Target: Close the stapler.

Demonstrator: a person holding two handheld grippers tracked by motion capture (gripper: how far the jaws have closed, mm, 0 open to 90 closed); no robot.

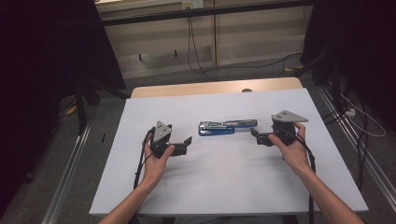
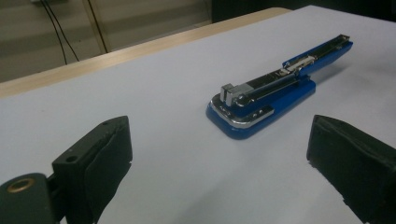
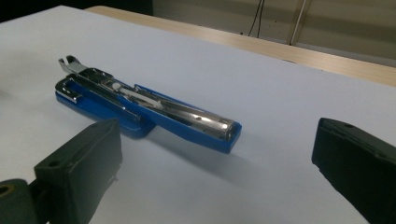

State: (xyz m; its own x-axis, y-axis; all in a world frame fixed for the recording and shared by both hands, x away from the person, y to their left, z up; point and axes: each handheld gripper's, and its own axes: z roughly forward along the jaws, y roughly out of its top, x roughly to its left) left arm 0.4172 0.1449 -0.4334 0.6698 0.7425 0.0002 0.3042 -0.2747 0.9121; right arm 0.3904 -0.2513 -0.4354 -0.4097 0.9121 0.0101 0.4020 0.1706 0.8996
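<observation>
A blue stapler (image 1: 227, 127) with chrome metal parts lies flat in the middle of the white table, folded open end to end. My left gripper (image 1: 188, 140) rests to its left, jaws spread wide and empty, aimed at the stapler's rounded blue end (image 2: 243, 119). My right gripper (image 1: 253, 132) sits just off the stapler's right end, also open and empty; its view has the long metal arm (image 3: 196, 116) ahead between the jaws. Neither gripper touches the stapler.
The white tabletop (image 1: 219, 182) has bare room in front of the stapler and at both sides. A wooden strip (image 1: 215, 87) runs along its far edge. Cables (image 1: 196, 51) hang over the floor behind the table.
</observation>
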